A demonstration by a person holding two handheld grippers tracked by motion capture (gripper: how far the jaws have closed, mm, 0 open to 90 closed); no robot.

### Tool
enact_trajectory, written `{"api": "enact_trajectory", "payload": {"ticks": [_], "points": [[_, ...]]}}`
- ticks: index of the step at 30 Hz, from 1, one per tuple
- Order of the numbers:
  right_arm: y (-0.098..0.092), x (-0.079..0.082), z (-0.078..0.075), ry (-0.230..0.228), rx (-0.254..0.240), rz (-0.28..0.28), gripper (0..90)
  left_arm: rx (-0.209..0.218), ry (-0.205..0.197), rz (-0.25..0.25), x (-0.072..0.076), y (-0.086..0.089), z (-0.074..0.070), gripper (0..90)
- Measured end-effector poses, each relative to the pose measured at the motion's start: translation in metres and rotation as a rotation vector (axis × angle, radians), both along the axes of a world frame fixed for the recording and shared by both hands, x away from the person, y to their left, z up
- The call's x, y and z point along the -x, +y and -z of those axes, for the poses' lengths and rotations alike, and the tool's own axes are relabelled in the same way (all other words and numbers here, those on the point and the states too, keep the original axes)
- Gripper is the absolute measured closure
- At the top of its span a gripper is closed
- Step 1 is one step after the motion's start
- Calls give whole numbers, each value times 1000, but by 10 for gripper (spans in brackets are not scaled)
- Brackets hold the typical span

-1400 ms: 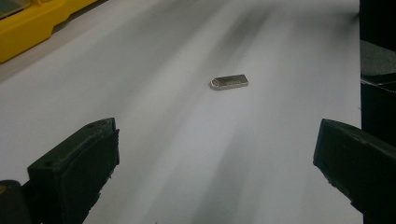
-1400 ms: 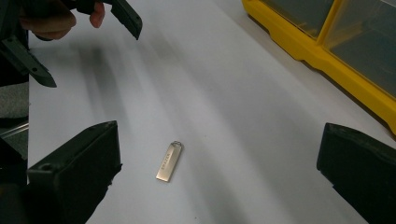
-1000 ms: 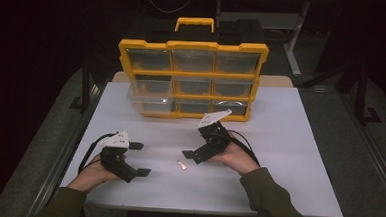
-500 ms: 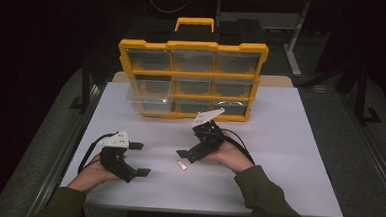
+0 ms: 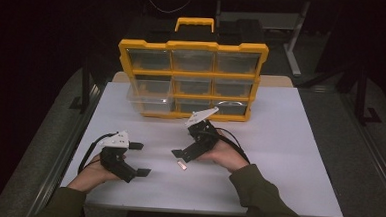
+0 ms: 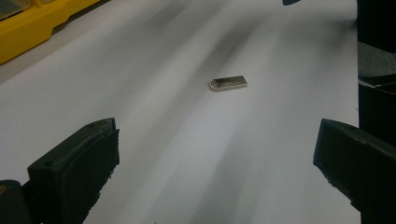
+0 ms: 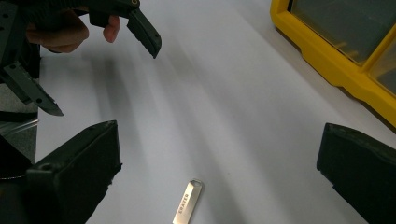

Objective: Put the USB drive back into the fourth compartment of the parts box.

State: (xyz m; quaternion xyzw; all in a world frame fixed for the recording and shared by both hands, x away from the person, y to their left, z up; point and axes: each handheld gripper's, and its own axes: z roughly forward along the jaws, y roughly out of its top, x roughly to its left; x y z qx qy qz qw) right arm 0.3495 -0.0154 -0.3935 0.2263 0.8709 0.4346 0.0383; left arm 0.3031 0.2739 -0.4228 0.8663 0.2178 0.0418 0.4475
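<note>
A small silver metal USB stick [image 5: 181, 165] lies flat on the white table [image 5: 288, 158]. My right gripper [image 5: 181, 157] hovers right over it, open. In the right gripper view the stick [image 7: 187, 203] lies low between the spread jaws [image 7: 219, 140]. My left gripper [image 5: 139, 159] rests near the table's front left, open and empty, pointing right at the stick [image 6: 228, 83], which lies a short way beyond its jaws [image 6: 217, 135]. One finger [image 7: 144, 32] of the left gripper, with the hand holding it, appears at the top left of the right gripper view.
A yellow organizer [image 5: 192, 78] with clear drawers and a handle stands upright at the back of the table; one clear drawer [image 5: 149, 100] at its lower left sticks out. Its yellow frame [image 7: 345, 51] is close on the right gripper's right side. Dark floor surrounds the table.
My right gripper has moved left and down toward the stick and now stands over it. The left gripper has hardly moved. The stick has stayed put.
</note>
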Motion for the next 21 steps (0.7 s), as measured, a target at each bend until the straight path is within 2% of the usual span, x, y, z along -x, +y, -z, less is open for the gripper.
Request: {"api": "enact_trajectory", "payload": {"ticks": [10,21], "points": [[5,0,2,-7,7,-5,0,1,-4,-1,0,0,0,0],[6,0,10,6,35,-9,0,4,-11,0,1,1,1,0]]}}
